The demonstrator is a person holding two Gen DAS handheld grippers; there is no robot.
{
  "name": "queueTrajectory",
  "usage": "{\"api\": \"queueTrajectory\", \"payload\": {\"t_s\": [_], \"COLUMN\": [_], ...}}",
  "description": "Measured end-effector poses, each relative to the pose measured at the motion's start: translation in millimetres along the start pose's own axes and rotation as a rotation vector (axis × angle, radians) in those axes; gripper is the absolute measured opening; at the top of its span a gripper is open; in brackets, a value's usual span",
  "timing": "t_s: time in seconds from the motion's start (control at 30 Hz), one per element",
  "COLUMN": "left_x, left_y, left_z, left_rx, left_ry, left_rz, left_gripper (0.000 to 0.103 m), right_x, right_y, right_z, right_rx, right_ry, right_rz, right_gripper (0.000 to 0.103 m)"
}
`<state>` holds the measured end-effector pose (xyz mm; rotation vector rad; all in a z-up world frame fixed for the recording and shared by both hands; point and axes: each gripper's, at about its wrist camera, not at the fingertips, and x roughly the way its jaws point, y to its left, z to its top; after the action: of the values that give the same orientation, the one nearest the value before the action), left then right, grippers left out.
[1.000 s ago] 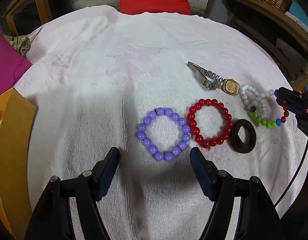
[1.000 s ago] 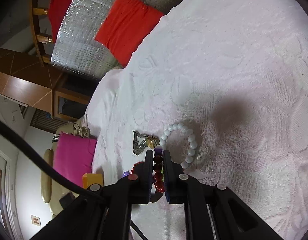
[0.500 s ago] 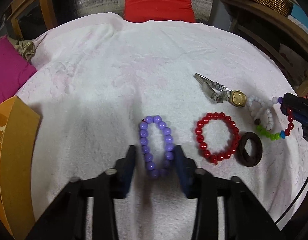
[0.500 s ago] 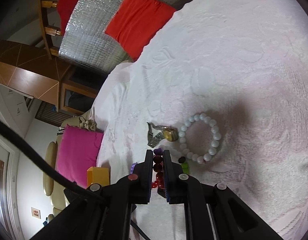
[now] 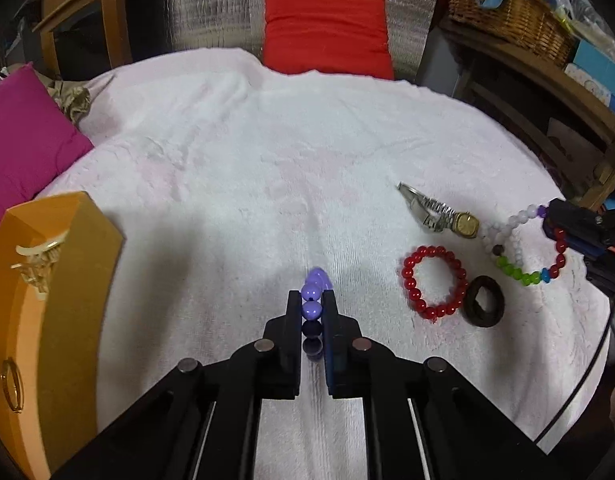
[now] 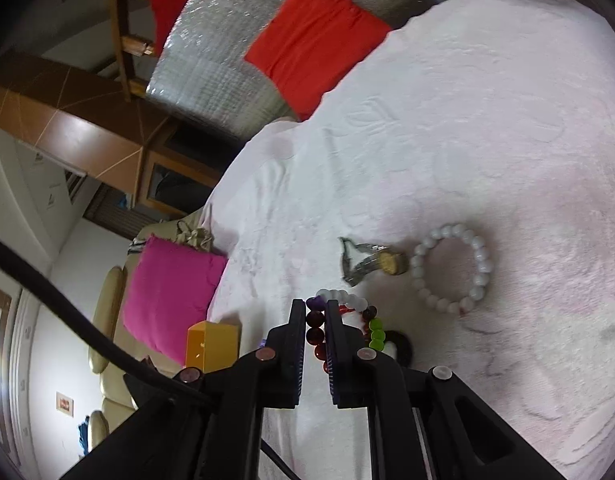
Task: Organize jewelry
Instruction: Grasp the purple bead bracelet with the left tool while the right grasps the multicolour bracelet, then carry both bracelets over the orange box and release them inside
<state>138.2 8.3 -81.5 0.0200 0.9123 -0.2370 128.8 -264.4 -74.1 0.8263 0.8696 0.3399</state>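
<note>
Left gripper (image 5: 311, 304): jaws drawn narrow, clamped on the purple bead bracelet (image 5: 312, 307); one second ago they stood wide on either side of it, and half a second ago they were half closed.
Purple bead bracelet: squeezed flat into a single line of beads between the fingers; the nearest beads sit in shadow and are hard to make out; whether it has lifted clear of the cloth cannot be told.
Right gripper (image 6: 316, 312): jaws narrow, gripping the multicolour bead bracelet (image 6: 373, 326) by its dark red beads; grip unchanged from one second ago.
Multicolour bead bracelet: partly hidden behind the right fingers; in the left view its far end disappears under the blue-padded tip of the right gripper (image 5: 563, 226).
White bead bracelet (image 6: 451, 268): ahead and right of the right gripper, lying as an open ring; in the left view it overlaps the multicolour strand and the two are hard to separate.
Wristwatch (image 5: 441, 214): ahead and right of the left gripper, just beside the white beads.
Red bead bracelet (image 5: 434, 282): right of the left gripper, flat on the cloth.
Dark ring (image 5: 484, 301): touching the red bracelet's right side; mostly hidden in the right view.
Orange box (image 5: 47, 300): left of the left gripper, cut off by the frame edge.
White cloth (image 5: 247, 160): covers the round table under all items.
</note>
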Motion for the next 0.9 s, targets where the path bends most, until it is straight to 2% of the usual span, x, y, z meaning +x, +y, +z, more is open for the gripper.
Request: {"api": "queueTrajectory", "payload": {"t_s": [0.23,0.53,0.67,0.9], "left_x": [-32,-99,-131,-148], "left_y": [18,59,86,151], "left_z": [-3,-6,-9,-25], "left_rx": [-0.018,-0.116,-0.166,-0.289], "left_ry": [-0.071,-0.204,-0.282,-0.295], "left_rz": [0.004,-0.001,0.049,0.169], "left_gripper": [0.009,0.009,0.009,0.009], "right_x": [11,39,53,83], "right_y": [28,76,104,161], "right_z": [-14,-43,-57,-84], "right_rx": [-0.065,-0.174,-0.228,-0.323], "right_ry": [0.022,0.081,0.109,0.167], "right_rz": [0.016,0.043,0.074,0.137], "right_gripper": [0.011,0.011,0.011,0.011]}}
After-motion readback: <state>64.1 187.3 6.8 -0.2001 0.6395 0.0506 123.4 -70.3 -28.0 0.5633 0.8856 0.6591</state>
